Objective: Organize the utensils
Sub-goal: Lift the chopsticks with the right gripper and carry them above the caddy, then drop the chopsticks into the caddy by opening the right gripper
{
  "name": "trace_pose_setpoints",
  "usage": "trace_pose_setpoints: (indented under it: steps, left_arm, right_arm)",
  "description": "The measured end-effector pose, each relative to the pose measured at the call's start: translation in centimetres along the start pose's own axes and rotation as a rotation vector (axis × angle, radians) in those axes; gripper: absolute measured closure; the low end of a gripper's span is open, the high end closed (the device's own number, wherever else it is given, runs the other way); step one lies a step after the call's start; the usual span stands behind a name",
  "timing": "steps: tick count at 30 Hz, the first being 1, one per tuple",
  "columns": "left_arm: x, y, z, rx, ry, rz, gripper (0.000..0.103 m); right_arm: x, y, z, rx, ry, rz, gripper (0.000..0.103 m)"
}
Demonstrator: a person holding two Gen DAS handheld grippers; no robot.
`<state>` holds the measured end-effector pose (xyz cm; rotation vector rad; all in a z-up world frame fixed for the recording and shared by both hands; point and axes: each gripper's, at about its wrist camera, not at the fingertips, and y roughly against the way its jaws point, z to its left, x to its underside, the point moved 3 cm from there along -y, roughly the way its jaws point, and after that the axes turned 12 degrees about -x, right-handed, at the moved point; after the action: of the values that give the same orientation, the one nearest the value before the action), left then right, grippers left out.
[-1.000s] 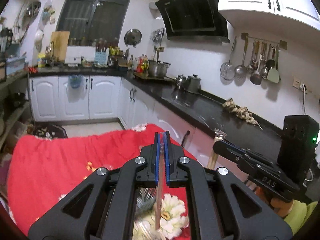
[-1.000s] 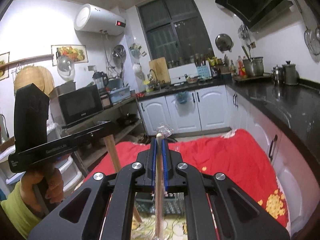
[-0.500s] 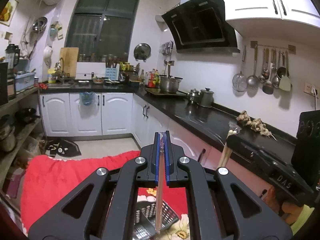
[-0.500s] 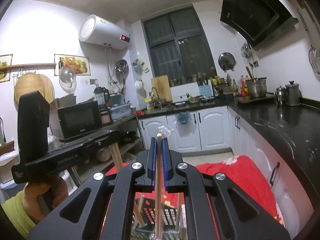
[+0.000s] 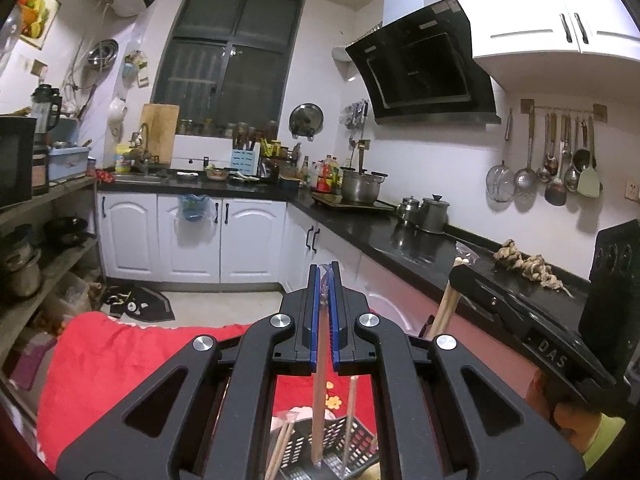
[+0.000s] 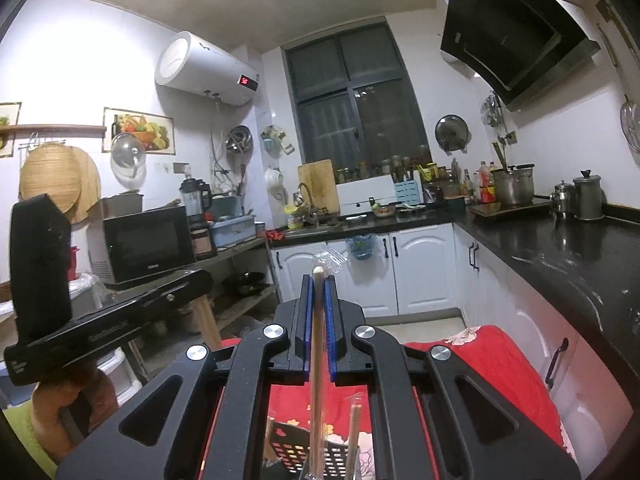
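My left gripper (image 5: 324,276) is shut on a pair of wooden chopsticks in a clear wrapper (image 5: 319,392), held upright. Its lower end hangs over a black perforated utensil basket (image 5: 344,446) on the red floral cloth. My right gripper (image 6: 318,280) is shut on another wrapped wooden chopstick pair (image 6: 317,384), also upright above the same basket (image 6: 296,450). More chopsticks (image 5: 351,420) stand in the basket. Each gripper shows in the other's view, the right one (image 5: 520,320) and the left one (image 6: 100,328).
The red floral cloth (image 5: 132,360) covers a table. A black kitchen counter (image 5: 420,236) with pots runs along the right. White cabinets (image 5: 192,236) stand behind. A shelf with a microwave (image 6: 148,244) is at the left.
Both grippers have tilted upward, so the views show more of the room and less of the cloth. The basket has come into sight under the held chopsticks.
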<state>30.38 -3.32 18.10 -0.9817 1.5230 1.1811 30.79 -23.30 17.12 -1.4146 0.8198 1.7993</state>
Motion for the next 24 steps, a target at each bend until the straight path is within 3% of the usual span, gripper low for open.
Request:
trace_pose_setpoints:
  steps: [24]
  left_arm:
    - [7.7, -2.1, 1.1, -0.016, -0.017, 0.101, 0.101]
  right_arm:
    - [6.0, -2.4, -1.3, 0.0, -0.064, 0.064, 0.097]
